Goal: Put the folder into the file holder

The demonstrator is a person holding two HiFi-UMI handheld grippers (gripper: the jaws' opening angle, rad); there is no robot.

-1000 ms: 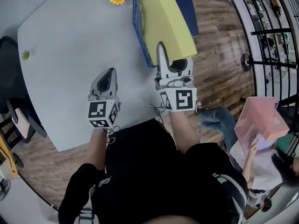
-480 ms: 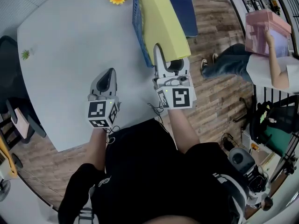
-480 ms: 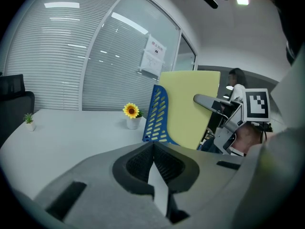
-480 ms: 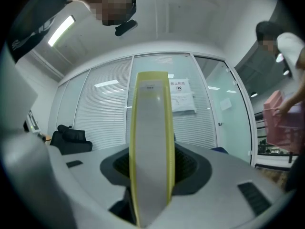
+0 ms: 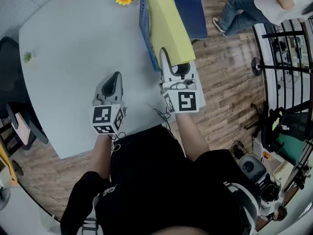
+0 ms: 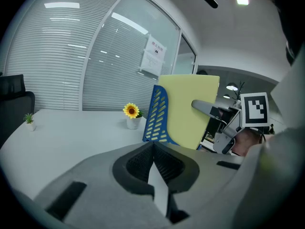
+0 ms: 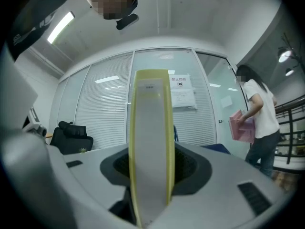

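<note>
White tabletop [image 5: 73, 58] spreads out under both tools, blinds and glass walls beyond it, wooden floor [image 5: 230, 82] off to my right. My right gripper [image 5: 173, 65] is clamped on the yellow folder [image 5: 168, 23]. In the right gripper view the folder's edge [image 7: 150, 151] stands upright between the jaws, both pads pressed to its sides.

The folder runs straight ahead from that gripper, tilted, its far part right beside the slotted wall of the blue file holder [image 5: 146, 33]. From the left gripper view the folder [image 6: 188, 111] rises just behind that blue wall [image 6: 157, 116], taller than it. Whether its lower edge sits inside the holder, I cannot tell.

My left gripper [image 5: 114, 80] hangs over the table to the left of the right one, well apart from the holder. Its jaws meet tip to tip with nothing between them [image 6: 153, 149].

Ahead of the left gripper, just left of the holder, a potted sunflower [image 6: 131, 111] stands on the table. Far left, near the table's edge, a tiny green plant [image 6: 29, 119]. Right of my right gripper, a person [image 7: 257, 118] stands holding a pink box.
</note>
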